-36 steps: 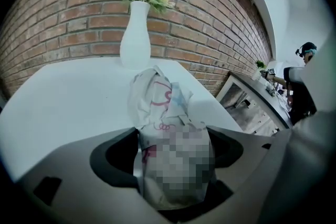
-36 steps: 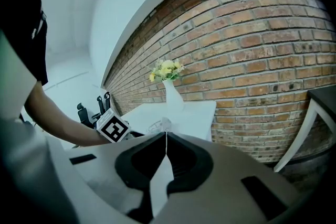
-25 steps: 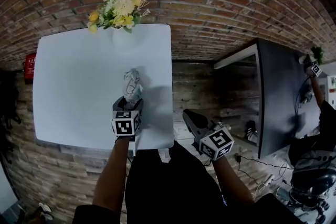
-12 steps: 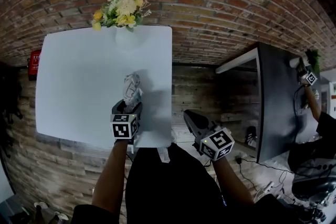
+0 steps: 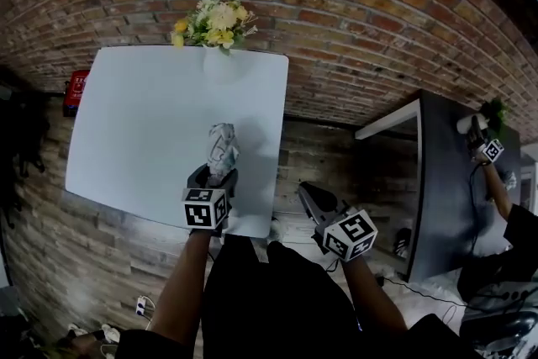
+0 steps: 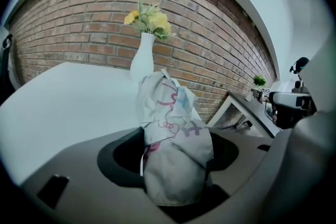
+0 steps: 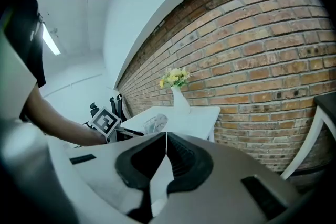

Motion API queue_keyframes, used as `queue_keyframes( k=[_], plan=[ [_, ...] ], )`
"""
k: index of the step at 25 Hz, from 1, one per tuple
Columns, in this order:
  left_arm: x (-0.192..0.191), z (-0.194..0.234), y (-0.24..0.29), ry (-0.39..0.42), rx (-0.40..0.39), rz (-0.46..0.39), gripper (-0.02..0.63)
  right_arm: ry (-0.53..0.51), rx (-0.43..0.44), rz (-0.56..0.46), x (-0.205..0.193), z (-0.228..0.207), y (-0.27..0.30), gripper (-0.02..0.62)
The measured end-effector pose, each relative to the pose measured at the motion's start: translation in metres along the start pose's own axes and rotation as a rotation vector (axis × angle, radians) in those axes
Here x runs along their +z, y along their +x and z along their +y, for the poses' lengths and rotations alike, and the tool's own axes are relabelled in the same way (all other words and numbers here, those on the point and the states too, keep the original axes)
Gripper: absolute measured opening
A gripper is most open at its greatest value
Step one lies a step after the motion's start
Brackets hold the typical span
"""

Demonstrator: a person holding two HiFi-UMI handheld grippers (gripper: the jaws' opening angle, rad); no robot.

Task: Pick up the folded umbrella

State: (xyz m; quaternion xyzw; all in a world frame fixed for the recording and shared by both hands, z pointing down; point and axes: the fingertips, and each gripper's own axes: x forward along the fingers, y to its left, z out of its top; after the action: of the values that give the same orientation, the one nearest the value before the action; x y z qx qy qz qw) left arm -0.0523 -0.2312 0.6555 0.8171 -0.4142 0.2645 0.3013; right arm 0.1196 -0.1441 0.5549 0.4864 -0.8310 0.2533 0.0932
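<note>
The folded umbrella is a pale grey bundle with pink and blue print. My left gripper is shut on its near end over the front edge of the white table. In the left gripper view the umbrella fills the gap between the jaws and sticks up clear of the table top. My right gripper hangs off the table's right side, over the floor. Its jaws meet at the tips with nothing between them. From there the umbrella shows small at the left.
A white vase of yellow flowers stands at the table's far edge against the brick wall. A dark table stands to the right, with another person beyond it. A red box hangs on the wall at the left.
My left gripper has risen a little with the umbrella held in it, so the bundle now stands off the table. The right gripper has hardly moved.
</note>
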Motion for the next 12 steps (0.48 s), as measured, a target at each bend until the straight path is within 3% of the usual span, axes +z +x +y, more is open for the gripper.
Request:
queue_keyframes(
  k=[12],
  plan=[
    [0.007,-0.035,-0.065,-0.092,0.071,-0.168,0.296,-0.068,0.150,-0.029,0.004,0.014,-0.024,0.023]
  ],
)
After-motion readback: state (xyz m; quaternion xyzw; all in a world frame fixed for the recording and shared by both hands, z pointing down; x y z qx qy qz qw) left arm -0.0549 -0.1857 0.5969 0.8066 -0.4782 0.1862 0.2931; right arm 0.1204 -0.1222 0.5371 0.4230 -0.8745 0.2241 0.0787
